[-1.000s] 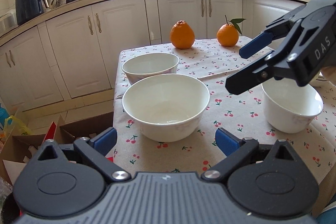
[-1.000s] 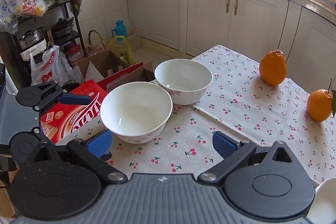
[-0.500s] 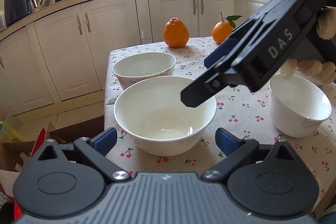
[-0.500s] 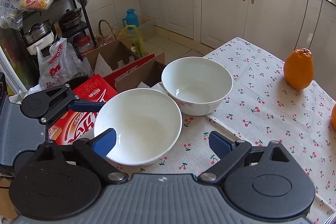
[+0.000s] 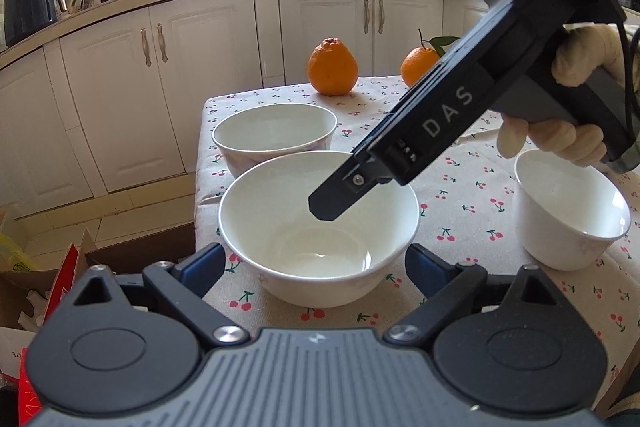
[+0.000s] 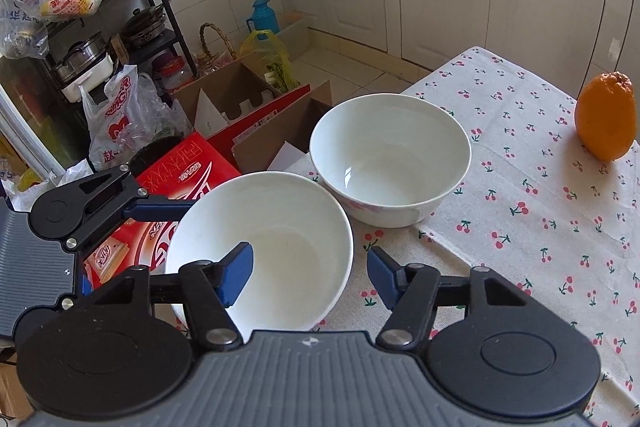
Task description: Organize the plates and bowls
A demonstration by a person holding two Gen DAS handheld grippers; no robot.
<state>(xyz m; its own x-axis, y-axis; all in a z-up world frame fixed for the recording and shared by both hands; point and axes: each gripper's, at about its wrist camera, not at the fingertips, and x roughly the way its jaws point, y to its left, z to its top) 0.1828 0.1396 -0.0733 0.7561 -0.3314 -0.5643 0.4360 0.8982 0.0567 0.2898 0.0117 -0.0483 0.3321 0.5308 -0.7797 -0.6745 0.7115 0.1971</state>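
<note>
Three white bowls stand on the cherry-print tablecloth. The near large bowl (image 5: 318, 227) lies between the fingers of my open left gripper (image 5: 314, 267), which reaches in from the table's corner. A second large bowl (image 5: 274, 137) stands just behind it, and a smaller bowl (image 5: 572, 215) stands to the right. My right gripper (image 6: 310, 277) is open and straddles the near bowl's (image 6: 264, 247) right rim, one finger inside, one outside. It also shows in the left wrist view (image 5: 332, 203), dipping into that bowl. The second bowl (image 6: 390, 159) touches the near one.
Two oranges (image 5: 332, 67) (image 5: 420, 67) sit at the far end of the table. One shows in the right wrist view (image 6: 606, 117). The table edge (image 5: 202, 163) drops to the floor, where cardboard boxes (image 6: 240, 99) and a red carton (image 6: 180, 171) stand. White cabinets (image 5: 180, 67) lie beyond.
My right gripper has moved down and left over the near bowl until one finger dips inside its rim. My left gripper has closed in on the same bowl.
</note>
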